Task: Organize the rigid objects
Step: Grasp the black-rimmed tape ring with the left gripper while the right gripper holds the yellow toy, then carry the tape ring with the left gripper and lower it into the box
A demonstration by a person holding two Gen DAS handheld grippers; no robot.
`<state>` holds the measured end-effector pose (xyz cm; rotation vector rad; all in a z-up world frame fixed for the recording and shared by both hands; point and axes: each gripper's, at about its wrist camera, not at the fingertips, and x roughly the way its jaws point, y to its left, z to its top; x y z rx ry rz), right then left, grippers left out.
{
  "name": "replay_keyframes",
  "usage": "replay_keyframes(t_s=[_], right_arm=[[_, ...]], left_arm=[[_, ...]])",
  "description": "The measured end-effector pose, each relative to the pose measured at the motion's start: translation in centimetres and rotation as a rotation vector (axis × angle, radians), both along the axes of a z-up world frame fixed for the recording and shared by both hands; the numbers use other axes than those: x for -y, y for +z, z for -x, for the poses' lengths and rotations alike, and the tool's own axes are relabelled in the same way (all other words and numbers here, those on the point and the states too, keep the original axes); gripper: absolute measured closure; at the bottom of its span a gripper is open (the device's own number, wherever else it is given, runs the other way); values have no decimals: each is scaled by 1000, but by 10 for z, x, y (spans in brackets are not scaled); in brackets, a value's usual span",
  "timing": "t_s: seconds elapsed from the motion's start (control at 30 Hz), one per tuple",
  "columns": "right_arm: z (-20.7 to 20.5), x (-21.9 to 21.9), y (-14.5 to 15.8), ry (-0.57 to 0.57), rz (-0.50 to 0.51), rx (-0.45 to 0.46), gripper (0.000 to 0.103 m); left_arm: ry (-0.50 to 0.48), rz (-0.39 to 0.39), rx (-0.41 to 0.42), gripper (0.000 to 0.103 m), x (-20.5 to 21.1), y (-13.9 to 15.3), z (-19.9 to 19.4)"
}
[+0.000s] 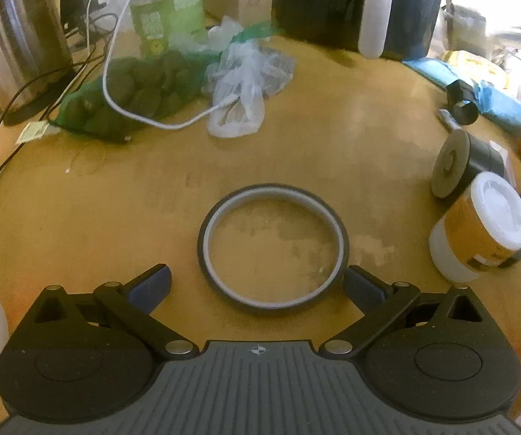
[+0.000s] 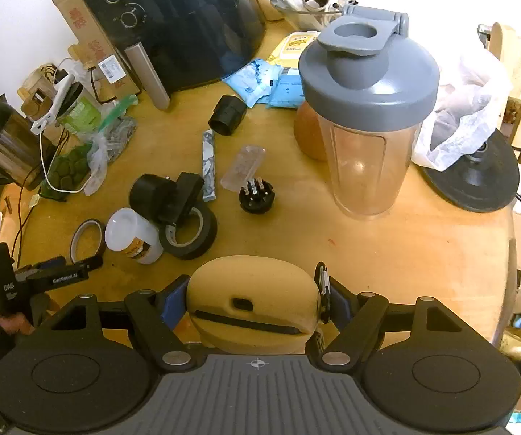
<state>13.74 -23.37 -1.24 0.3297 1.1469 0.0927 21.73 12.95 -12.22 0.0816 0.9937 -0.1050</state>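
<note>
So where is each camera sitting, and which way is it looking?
Left wrist: sits on the left gripper, looking steeply down at a thin tape ring on the wooden table; its open fingers show.
Right wrist: sits on the right gripper, looking down past a tan case it clamps, toward a shaker bottle; the left gripper shows too.
Both share: the tape ring, the white jar, the green net bag.

Right gripper (image 2: 251,304) clamps a tan case (image 2: 253,301) above the table (image 2: 405,246).
</note>
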Motion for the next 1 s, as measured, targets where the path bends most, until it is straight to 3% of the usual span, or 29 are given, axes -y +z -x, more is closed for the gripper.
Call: replay_keyframes(t_s=[0.37, 0.47, 0.63, 1.0], right_arm=[[6, -4, 3, -3, 18, -3, 25], [9, -4, 2, -6, 20, -7, 25], [14, -5, 0, -7, 20, -13, 25], [19, -5, 0, 22, 4, 2, 25]], left_arm=[[4, 0, -3, 0, 5, -1, -20], [13, 0, 11, 11, 5, 2, -22], [26, 0, -18, 11, 6, 6, -23], [60, 44, 23, 11, 15, 53, 5]])
